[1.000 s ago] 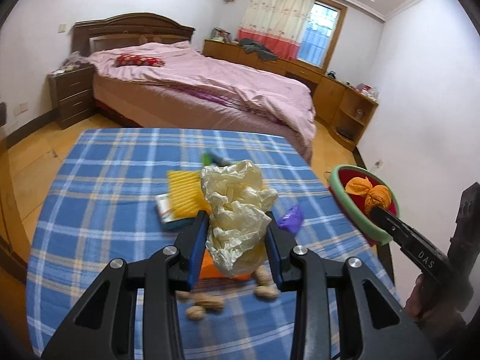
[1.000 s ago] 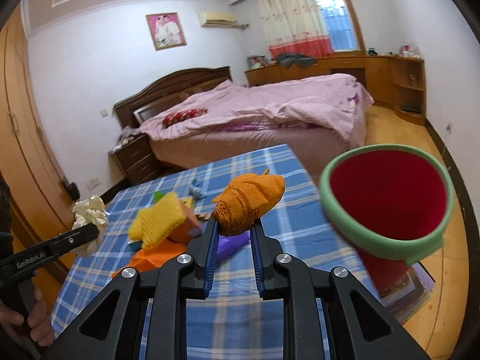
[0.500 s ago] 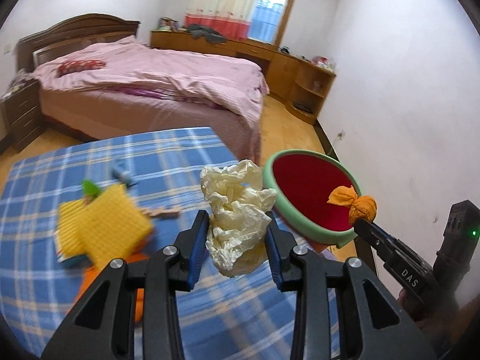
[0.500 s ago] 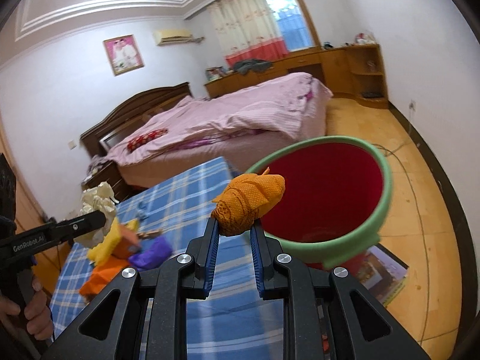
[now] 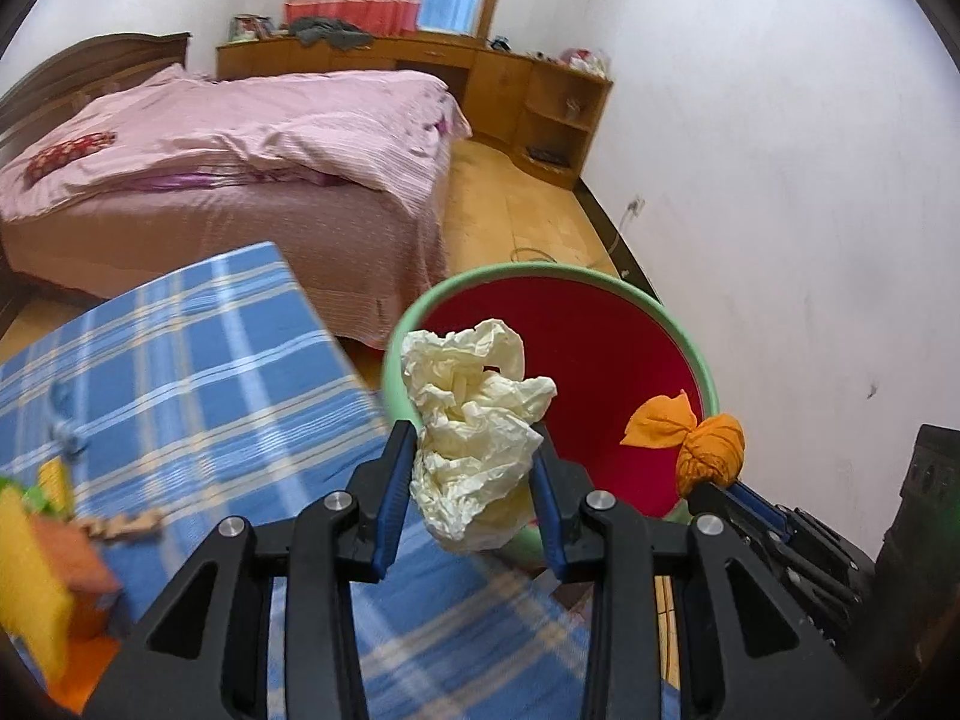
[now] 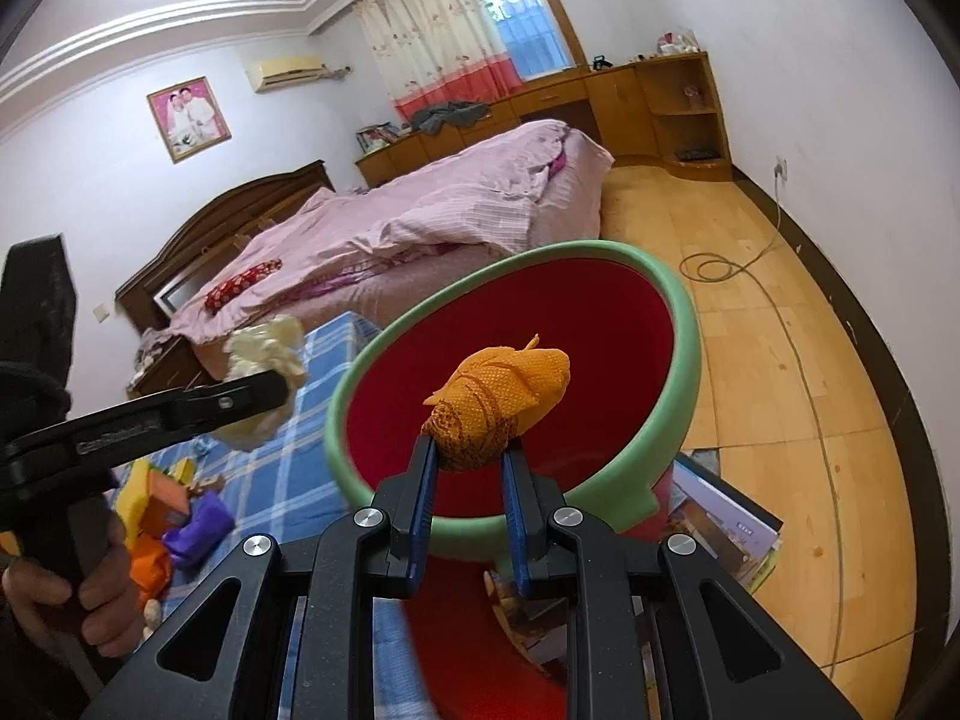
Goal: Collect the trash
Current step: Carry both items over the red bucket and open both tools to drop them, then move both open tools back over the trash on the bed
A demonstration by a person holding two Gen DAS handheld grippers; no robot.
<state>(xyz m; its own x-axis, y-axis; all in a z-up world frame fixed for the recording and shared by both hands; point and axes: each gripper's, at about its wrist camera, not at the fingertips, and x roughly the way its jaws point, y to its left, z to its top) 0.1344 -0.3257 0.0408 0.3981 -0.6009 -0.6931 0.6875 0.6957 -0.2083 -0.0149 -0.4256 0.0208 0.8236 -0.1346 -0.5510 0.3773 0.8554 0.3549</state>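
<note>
My left gripper (image 5: 474, 450) is shut on a crumpled cream paper wad (image 5: 474, 420), held at the near rim of a red bin with a green rim (image 5: 396, 348). My right gripper (image 6: 465, 450) is shut on an orange cloth bundle (image 6: 498, 396) over the mouth of the same bin (image 6: 684, 324). In the left wrist view the orange bundle (image 5: 711, 447) hangs over the bin's right side. The right wrist view shows the paper wad (image 6: 264, 354) in the left gripper (image 6: 276, 387), left of the bin.
A blue checked tablecloth (image 5: 198, 360) covers the table left of the bin, with yellow, orange and purple scraps (image 6: 174, 510) on it. A pink bed (image 5: 252, 144), wooden shelves (image 6: 678, 102), a floor cable (image 6: 720, 264) and magazines (image 6: 726, 528) surround the bin.
Both grippers have swung from over the table toward the bin, each still holding its item. The bin now fills the middle of both views and the table has slid left.
</note>
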